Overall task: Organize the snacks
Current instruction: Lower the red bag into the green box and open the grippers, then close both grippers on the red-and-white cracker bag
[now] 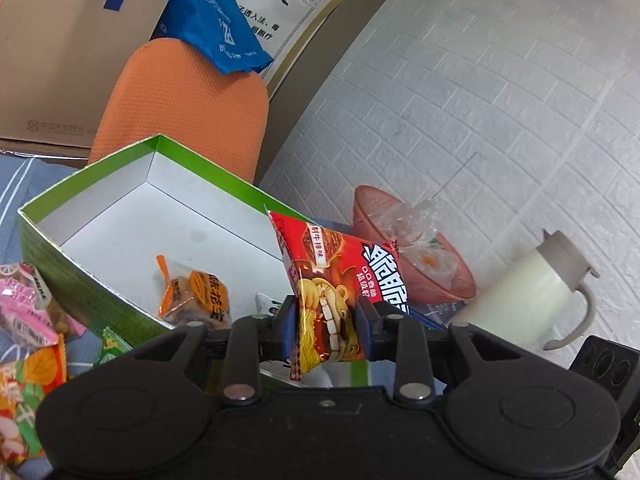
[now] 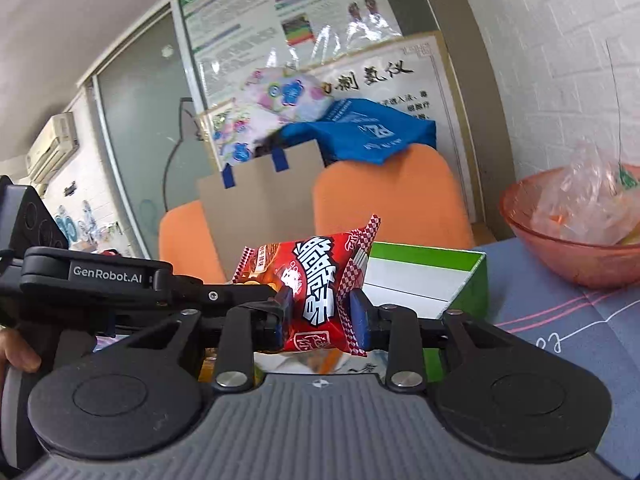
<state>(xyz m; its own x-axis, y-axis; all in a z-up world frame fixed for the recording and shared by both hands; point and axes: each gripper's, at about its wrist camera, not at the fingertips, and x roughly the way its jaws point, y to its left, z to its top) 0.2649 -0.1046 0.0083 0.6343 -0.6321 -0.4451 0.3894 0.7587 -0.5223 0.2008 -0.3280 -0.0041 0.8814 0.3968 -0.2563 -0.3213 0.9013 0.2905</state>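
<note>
My left gripper (image 1: 328,314) is shut on a red noodle-snack packet (image 1: 340,272) that stands upright between the blue pads, over the near right corner of a green box (image 1: 92,172). The box has a white inside, and an orange-wrapped snack (image 1: 196,296) lies on its floor. My right gripper (image 2: 322,310) is shut on a red packet (image 2: 316,280) of the same look, held in front of the green box (image 2: 424,254). The left tool's black arm (image 2: 104,276) reaches in from the left, close to that packet.
Loose snack packets (image 1: 28,320) lie on the blue cloth left of the box. A pink bowl (image 2: 560,252) with plastic wrap stands at the right, a white jug (image 1: 532,296) beside it. Orange chairs (image 2: 388,196) and a paper bag (image 1: 60,64) stand behind.
</note>
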